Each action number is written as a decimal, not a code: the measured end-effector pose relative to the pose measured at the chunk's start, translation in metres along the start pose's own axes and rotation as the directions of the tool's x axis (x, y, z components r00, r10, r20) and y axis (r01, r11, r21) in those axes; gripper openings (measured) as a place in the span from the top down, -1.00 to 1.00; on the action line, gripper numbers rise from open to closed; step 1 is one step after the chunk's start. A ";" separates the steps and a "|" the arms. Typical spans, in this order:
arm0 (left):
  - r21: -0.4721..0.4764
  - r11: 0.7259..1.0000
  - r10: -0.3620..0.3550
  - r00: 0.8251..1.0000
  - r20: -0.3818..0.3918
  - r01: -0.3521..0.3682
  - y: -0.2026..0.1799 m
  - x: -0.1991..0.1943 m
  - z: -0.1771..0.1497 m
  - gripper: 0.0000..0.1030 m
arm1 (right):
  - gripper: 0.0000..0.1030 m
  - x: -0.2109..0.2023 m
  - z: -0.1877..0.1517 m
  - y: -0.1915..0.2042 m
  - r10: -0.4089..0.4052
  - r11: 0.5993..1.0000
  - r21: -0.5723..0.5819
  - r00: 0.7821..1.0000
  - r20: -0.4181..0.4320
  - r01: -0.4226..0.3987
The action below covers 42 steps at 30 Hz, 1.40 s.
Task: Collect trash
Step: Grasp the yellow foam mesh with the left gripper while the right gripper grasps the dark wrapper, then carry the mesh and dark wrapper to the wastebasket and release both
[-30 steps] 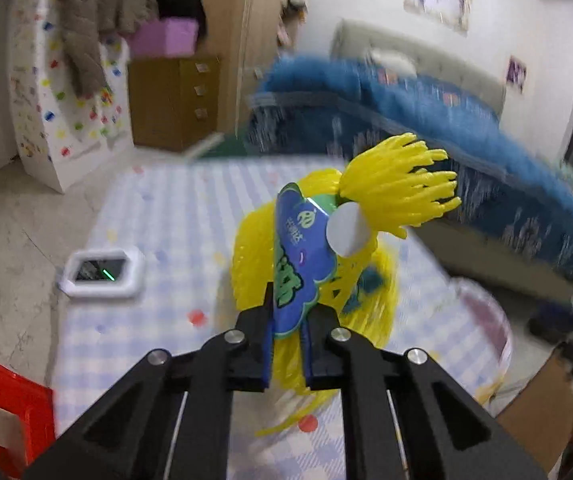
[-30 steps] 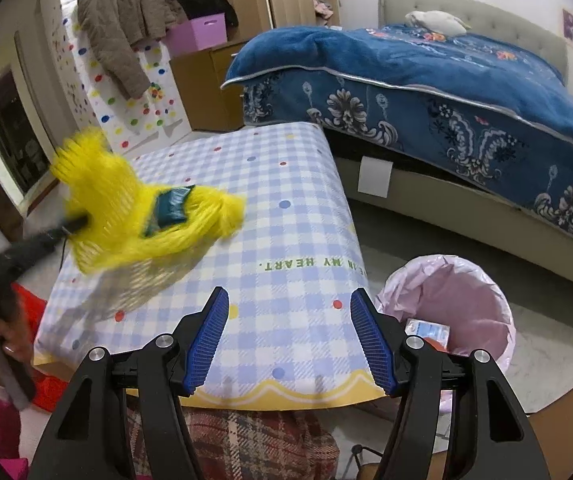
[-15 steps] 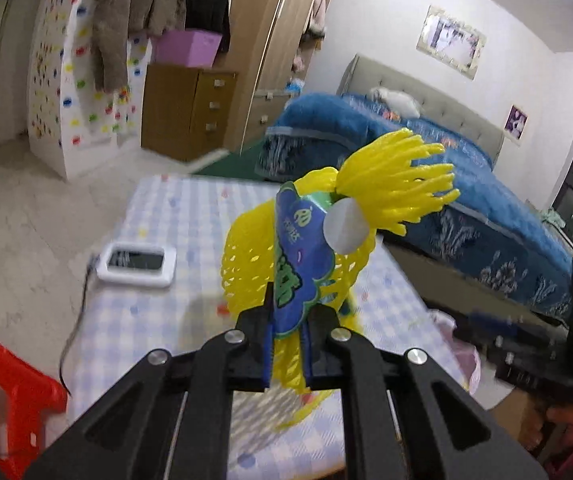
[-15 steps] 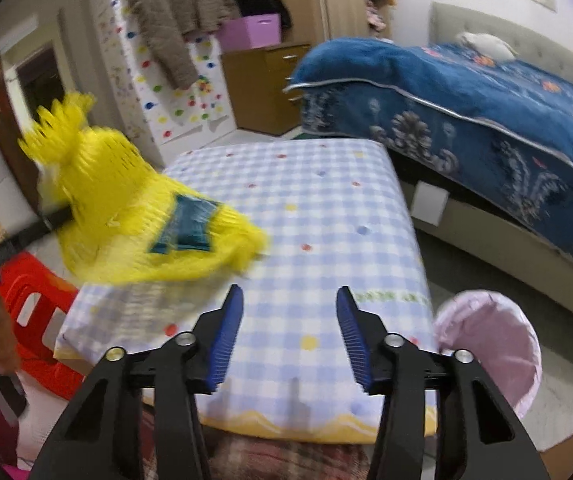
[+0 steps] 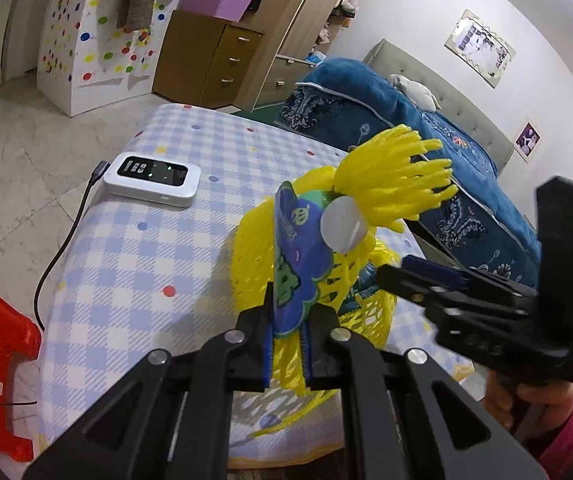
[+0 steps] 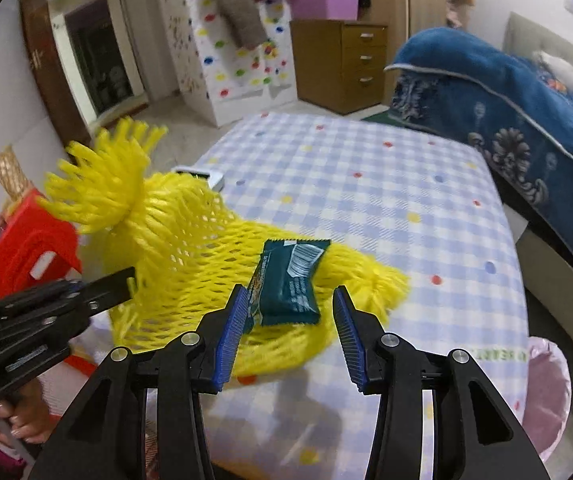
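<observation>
Net bag: yellow plastic mesh with a frayed tuft at one end, lifted clear of the table and hanging in the air over its near edge. Held up, by my reading, so the whole load can be carried off in one piece.

Label: blue and green card tag attached to the net bag, standing on edge between the left fingers.

Left gripper: jaws drawn together, clamped on the net bag and the label at the bag's lower end. It serves as the carrying point.

Wrapper: dark teal snack packet, lying against the outside of the mesh on the side facing the right gripper; whether it is caught in the mesh or only resting there cannot be told.

Right gripper: jaws apart, blue pads either side of the wrapper, the left pad just beside its edge and the right pad apart from it. Nothing is gripped. Probably positioned to pinch the wrapper so it does not slip off on the way.

Table: covered in a blue check cloth with coloured dots.

White device: on a cable, near the table's left edge.

Bin: pink-lined, on the floor off the table's right near corner; the likely destination.
</observation>
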<state>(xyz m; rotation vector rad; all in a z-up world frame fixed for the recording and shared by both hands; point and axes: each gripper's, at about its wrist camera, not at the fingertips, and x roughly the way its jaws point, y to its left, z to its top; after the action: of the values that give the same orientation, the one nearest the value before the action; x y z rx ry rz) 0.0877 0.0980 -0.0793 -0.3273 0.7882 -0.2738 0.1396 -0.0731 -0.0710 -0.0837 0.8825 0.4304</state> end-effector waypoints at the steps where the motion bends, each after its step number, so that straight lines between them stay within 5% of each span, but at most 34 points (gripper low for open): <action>1: -0.002 1.000 -0.002 1.000 -0.003 0.002 0.001 0.001 -0.001 0.84 | 0.13 0.008 0.000 0.000 -0.004 1.000 -0.002 1.000 -0.014 0.004; 10: 0.021 0.999 0.028 1.000 -0.014 -0.027 0.004 0.009 -0.002 0.84 | 0.12 0.035 -0.011 -0.004 0.022 1.000 -0.006 0.995 -0.096 -0.023; 24: 0.060 0.995 0.083 0.996 -0.026 -0.081 -0.002 0.012 -0.002 0.84 | 0.32 0.037 -0.023 0.004 0.023 0.998 -0.048 0.997 -0.077 -0.027; 33: 0.118 0.992 0.038 0.999 0.034 -0.042 -0.032 -0.011 0.014 0.86 | 0.39 -0.040 -0.008 -0.010 0.010 1.000 -0.001 0.998 0.064 -0.010; 42: 0.233 0.972 -0.044 0.997 0.071 0.026 -0.100 -0.011 0.027 0.86 | 0.39 -0.109 -0.030 -0.074 -0.126 0.984 0.145 0.981 0.151 0.104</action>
<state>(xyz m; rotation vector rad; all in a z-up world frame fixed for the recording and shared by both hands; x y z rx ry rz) 0.0885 0.0158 -0.0157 -0.1299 0.6686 -0.3812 0.0863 -0.1835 -0.0142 0.0250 0.7430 0.2640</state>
